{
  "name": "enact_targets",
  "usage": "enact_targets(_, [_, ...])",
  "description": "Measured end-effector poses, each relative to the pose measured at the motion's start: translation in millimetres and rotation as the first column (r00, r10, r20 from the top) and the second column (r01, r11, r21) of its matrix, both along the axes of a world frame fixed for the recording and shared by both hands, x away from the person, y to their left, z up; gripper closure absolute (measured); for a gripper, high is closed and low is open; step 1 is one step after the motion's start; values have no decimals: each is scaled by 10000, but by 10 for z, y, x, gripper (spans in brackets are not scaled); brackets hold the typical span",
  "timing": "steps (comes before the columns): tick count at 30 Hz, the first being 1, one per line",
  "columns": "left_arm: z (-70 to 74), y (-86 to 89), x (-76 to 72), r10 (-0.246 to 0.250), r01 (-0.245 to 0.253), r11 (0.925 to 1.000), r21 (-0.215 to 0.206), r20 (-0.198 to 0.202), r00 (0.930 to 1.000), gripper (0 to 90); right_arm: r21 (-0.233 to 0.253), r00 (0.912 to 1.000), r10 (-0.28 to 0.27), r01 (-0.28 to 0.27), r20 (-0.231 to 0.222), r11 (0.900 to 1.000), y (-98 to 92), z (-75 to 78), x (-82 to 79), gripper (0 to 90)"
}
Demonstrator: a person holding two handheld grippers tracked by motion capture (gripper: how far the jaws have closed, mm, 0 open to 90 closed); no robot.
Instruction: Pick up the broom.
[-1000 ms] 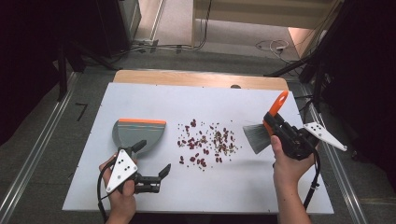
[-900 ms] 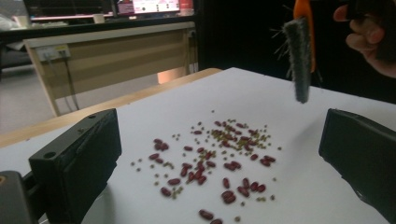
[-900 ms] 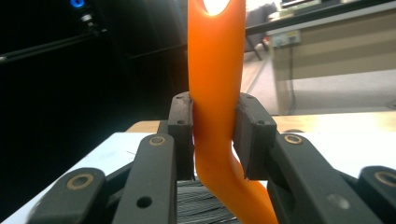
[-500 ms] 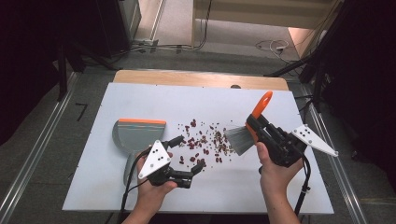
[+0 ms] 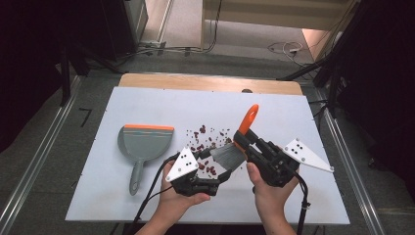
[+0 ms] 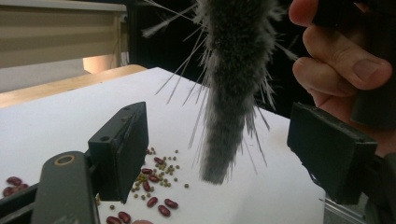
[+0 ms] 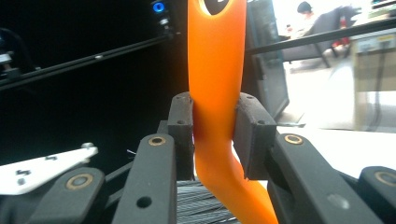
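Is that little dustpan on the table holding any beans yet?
Empty: the dustpan lies flat with a bare grey scoop, while the beans lie scattered on the table.

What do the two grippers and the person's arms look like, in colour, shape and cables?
Both the left gripper and the right gripper are black, with linkage arms on brass-coloured pivots and flat rectangular jaw pads. Each carries a pale grey three-cornered plate with small dark dots and trails a black cable. The forearms are bare; no sleeves or gloves are visible.

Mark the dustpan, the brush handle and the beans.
dustpan (image 5: 145, 142), high view, middle of the grey pan
brush handle (image 7: 215, 70), right gripper view, orange shaft
beans (image 6: 158, 203), left gripper view, one red bean
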State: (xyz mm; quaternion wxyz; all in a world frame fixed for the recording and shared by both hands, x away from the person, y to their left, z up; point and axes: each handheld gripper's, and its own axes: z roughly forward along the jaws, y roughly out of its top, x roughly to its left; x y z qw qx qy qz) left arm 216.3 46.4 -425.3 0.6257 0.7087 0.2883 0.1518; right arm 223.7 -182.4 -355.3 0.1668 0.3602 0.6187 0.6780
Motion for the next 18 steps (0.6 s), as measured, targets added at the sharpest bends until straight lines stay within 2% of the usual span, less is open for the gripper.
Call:
enact_targets(1, [-1, -6, 0, -67, 67, 10000, -49, -32, 10000, 219, 0, 10000, 0, 0, 0, 10000, 0, 0, 0, 684])
enact_targets(5, [1, -14, -8, -139, 137, 9998, -149, -84, 9999, 311, 48, 9996, 266, -266, 2, 9996, 96, -2, -57, 683])
enact_targets(9, [12, 2, 4, -140, 132, 9996, -269, -278, 9995, 464, 158, 9986, 520, -519, -80, 9985, 141, -14, -74, 683])
enact_targets(16, [46, 40, 6, -297, 285, 9986, -436, -274, 9992, 761, 96, 9984, 568, -568, -46, 9983, 188, -35, -102, 683])
enact_targets(18, [54, 46, -1, -406, 398, 9985, -373, -193, 9990, 793, 139, 9983, 588, -587, -45, 9982, 189, -35, -102, 682])
